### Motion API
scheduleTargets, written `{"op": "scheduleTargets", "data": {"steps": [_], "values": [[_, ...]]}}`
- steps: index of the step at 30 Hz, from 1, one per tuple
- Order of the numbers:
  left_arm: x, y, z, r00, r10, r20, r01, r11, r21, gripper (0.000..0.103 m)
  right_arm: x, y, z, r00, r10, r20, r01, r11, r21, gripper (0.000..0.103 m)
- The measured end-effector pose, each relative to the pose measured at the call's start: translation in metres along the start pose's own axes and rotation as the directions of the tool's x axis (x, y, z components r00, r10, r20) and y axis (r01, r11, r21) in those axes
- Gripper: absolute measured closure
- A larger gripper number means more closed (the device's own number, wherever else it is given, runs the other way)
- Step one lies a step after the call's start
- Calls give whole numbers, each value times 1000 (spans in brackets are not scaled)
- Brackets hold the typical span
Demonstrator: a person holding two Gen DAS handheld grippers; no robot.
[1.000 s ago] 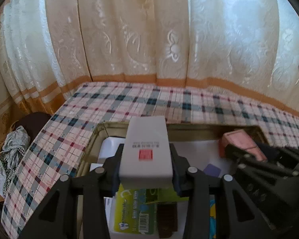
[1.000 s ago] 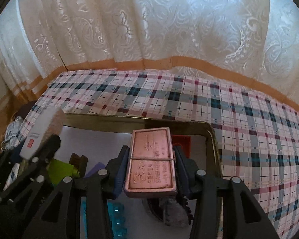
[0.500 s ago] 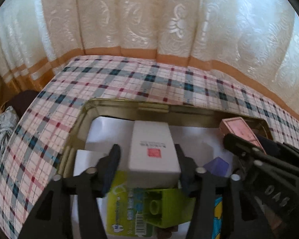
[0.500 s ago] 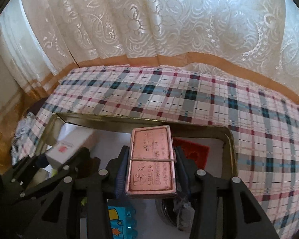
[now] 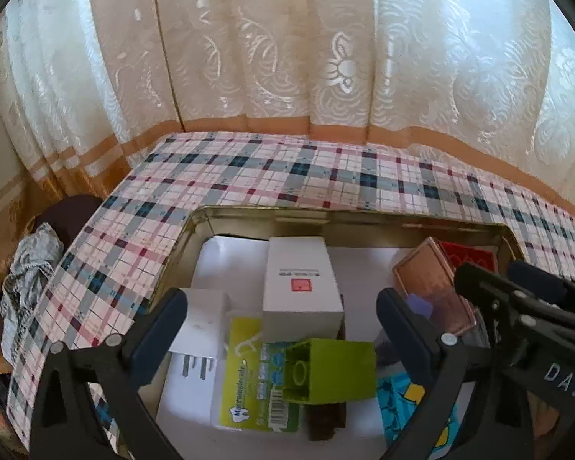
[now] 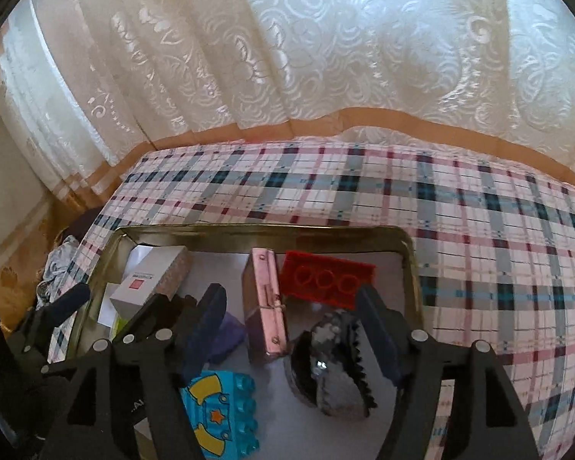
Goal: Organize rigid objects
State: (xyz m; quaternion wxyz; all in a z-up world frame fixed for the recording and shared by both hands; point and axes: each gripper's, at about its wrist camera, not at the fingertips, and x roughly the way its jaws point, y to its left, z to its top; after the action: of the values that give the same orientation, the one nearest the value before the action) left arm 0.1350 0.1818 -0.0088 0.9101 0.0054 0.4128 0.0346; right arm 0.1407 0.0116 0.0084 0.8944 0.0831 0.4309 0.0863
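Note:
A gold metal tin (image 5: 272, 216) (image 6: 249, 230) sits on the plaid tablecloth. My left gripper (image 5: 281, 316) is open above it; the white box with a red square (image 5: 301, 281) (image 6: 149, 280) lies free in the tin between its fingers. My right gripper (image 6: 291, 312) is open; the pink metallic case (image 6: 266, 306) (image 5: 433, 287) rests on edge in the tin between its fingers, touching neither.
In the tin lie a green brick (image 5: 329, 370), a green card pack (image 5: 253, 375), a white plug (image 5: 199, 329), a red brick (image 6: 326, 280), a blue brick (image 6: 220, 414) and a dark sequin hair clip (image 6: 333, 364). Curtains hang behind. Cloth lies off the left edge (image 5: 27, 280).
Both grippers opened. The white box dropped out of the left gripper into the tin; the pink case left the right gripper and now stands on edge in the tin.

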Motion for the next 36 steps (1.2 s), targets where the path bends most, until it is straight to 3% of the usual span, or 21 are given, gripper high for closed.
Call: {"op": "scheduleTargets", "data": {"steps": [10, 13, 16, 18, 21, 27, 30, 36], "values": [[8, -4, -7, 996, -69, -64, 67, 997, -26, 3, 3, -15, -8, 1000, -20, 3, 19, 998, 64, 30], [5, -3, -11, 997, -60, -47, 59, 998, -27, 3, -3, -13, -14, 999, -36, 37, 34, 998, 60, 30], [-7, 1, -19, 999, -26, 38, 28, 999, -46, 3, -14, -11, -23, 992, -69, 104, 64, 996, 56, 30], [-19, 2, -26, 992, 6, 127, 1, 999, -54, 3, -26, -10, -31, 980, -86, 182, 77, 995, 60, 30], [-33, 2, -37, 970, 38, 238, -22, 997, -69, 2, -41, -7, -43, 944, -136, 301, 124, 991, 56, 30], [-42, 15, -51, 941, 58, 334, -15, 991, -130, 2, -58, 4, -63, 869, -164, 468, 169, 985, 32, 30], [-41, 22, -54, 941, 51, 335, 4, 987, -160, 2, -61, 6, -68, 851, -155, 502, 162, 986, 30, 30], [-53, 23, -62, 920, 60, 388, 15, 982, -188, 0, -62, 2, -77, 845, -136, 518, 133, 990, 42, 30]]}}
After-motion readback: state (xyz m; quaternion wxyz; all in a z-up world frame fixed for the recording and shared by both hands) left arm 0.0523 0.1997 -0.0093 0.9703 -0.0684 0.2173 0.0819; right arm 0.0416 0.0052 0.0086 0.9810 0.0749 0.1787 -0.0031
